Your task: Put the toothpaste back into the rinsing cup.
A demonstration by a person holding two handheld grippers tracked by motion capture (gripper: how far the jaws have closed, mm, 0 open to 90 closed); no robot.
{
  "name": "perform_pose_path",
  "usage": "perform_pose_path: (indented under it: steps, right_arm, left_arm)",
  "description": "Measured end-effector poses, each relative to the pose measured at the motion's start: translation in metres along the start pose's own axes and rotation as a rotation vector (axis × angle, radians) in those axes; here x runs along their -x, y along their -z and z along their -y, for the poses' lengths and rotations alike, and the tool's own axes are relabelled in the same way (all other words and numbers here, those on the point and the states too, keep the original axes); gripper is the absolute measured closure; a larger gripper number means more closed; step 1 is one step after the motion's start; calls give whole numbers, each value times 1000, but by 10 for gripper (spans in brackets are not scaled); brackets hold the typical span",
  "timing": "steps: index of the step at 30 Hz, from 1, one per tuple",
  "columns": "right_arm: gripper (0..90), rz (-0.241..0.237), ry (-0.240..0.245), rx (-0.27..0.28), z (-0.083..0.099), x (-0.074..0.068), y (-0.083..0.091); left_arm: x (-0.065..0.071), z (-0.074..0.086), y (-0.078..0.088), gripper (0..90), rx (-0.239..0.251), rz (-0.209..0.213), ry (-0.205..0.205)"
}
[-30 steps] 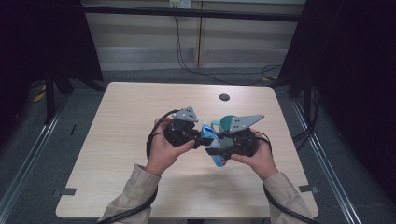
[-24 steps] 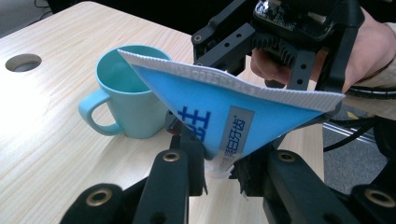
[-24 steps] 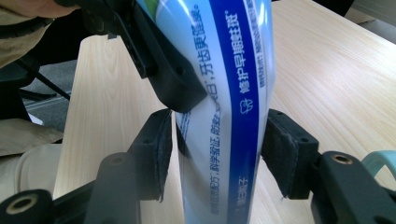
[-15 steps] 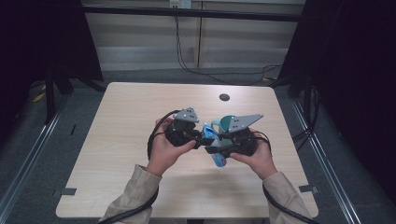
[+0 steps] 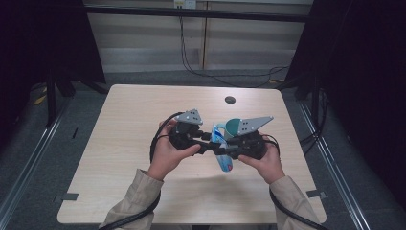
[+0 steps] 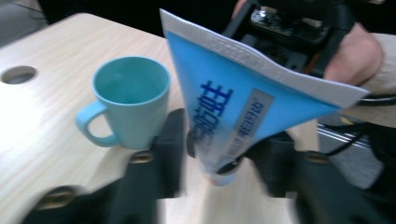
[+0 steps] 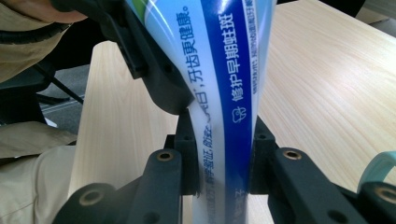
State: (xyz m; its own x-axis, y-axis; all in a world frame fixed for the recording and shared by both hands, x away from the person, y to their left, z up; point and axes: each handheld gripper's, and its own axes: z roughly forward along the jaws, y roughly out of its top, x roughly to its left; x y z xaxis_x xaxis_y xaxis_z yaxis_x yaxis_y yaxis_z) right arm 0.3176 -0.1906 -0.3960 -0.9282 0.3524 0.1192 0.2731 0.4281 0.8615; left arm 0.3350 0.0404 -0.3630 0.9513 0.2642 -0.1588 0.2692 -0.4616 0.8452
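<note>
Right gripper (image 7: pixel 217 154) clamps toothpaste tube (image 7: pixel 224 70); mug (image 6: pixel 128 100) just beside.

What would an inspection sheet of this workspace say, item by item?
Surface: light wooden table with one round hole.
Job's things: blue and white plastic toothpaste tube, held above the table between both grippers; teal ceramic mug, upright on the table, looks empty.
Clutter: nothing seen.
Grippers: left gripper, jaws have just been opening, the tube's narrow end between them, pads apart from it; right gripper, jaws have just been closing, pads press on the tube.
Cables: black cable loops from the left gripper; more black cables lie behind the table.
Surroundings: grey floor, dark curtains at the sides.
</note>
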Motion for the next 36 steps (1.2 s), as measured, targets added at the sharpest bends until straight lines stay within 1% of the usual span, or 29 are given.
perform_pose_path:
  steps: [1, 2, 3, 4, 5, 7, 8, 10, 12, 14, 15, 16, 17, 18, 19, 20, 22, 23, 25, 26, 27, 29, 30, 31, 32, 33, 34, 35, 36]
  right_arm:
    - [725, 0, 0, 0, 0, 0, 0]
    - [724, 3, -1, -6, 0, 0, 0]
    - [724, 3, -1, -6, 0, 0, 0]
    - [724, 16, -3, -11, 2, 1, 1]
    - [724, 15, -8, -6, 2, 3, 2]
    - [724, 17, -14, 1, 3, 4, 3]
    - [724, 24, -16, 8, 3, 4, 5]
    - [724, 41, -21, 15, 3, 6, 10]
    - [723, 43, -21, 17, 2, 7, 12]
    - [723, 60, -26, 21, 1, 9, 17]
    - [723, 60, -26, 21, 1, 9, 17]
    - [723, 71, -35, 28, 0, 11, 20]
    - [723, 71, -35, 28, 0, 11, 20]
    - [723, 78, -42, 35, -1, 13, 23]
    - [723, 78, -42, 35, -1, 13, 23]
    - [723, 88, -54, 51, -1, 14, 25]
    - [723, 93, -63, 64, -2, 16, 28]
    - [723, 93, -63, 64, -2, 16, 28]
    - [723, 103, -74, 82, -4, 19, 32]
    - [723, 106, -75, 91, -4, 20, 33]
    - [723, 106, -75, 91, -4, 20, 33]
    - [723, 114, -84, 97, -6, 21, 36]
    - [723, 121, -87, 108, -8, 23, 37]
    - [723, 121, -87, 108, -8, 23, 37]
    - [723, 128, -92, 117, -10, 24, 39]
    - [723, 131, -95, 120, -11, 24, 40]
    - [723, 136, -96, 122, -12, 25, 40]
    - [722, 139, -100, 122, -12, 25, 41]
    - [722, 140, -103, 127, -13, 26, 41]
  left_arm:
    - [0, 0, 0, 426, 0, 0, 0]
    - [0, 0, 0, 393, -2, -15, -2]
    - [0, 1, 1, 393, 0, -7, -1]
    - [1, 2, 3, 358, 7, -12, -9]
    - [1, 2, 4, 332, 16, -16, -6]
    - [1, 2, 5, 276, 20, -21, -5]
    - [0, 3, 7, 276, 23, -30, -12]
    - [-2, 7, 9, 233, 14, -44, -15]
    - [-3, 9, 10, 227, 20, -52, -13]
    - [-5, 13, 12, 208, 12, -61, -12]
    - [-5, 15, 12, 208, 7, -71, -13]
    - [-7, 20, 13, 202, 1, -85, -14]
    - [-7, 20, 13, 197, 1, -85, -14]
    - [-9, 25, 14, 195, 0, -92, -13]
    - [-9, 25, 14, 190, 0, -92, -13]
    - [-11, 30, 14, 184, -13, -104, -8]
    - [-12, 35, 13, 178, -29, -114, -5]
    - [-12, 35, 13, 174, -29, -114, -5]
    - [-14, 41, 13, 169, -38, -119, 0]
    - [-15, 48, 12, 168, -47, -120, 11]
    - [-15, 48, 12, 167, -47, -120, 11]
    - [-17, 56, 10, 167, -65, -111, 30]
    - [-18, 63, 8, 167, -77, -115, 37]
    - [-18, 63, 8, 167, -77, -115, 37]
    - [-18, 70, 6, 166, -91, -119, 41]
    - [-18, 73, 5, 167, -100, -122, 40]
    - [-18, 73, 5, 166, -100, -122, 40]
    - [-19, 79, 4, 167, -117, -127, 39]
    - [-19, 79, 4, 167, -117, -127, 39]
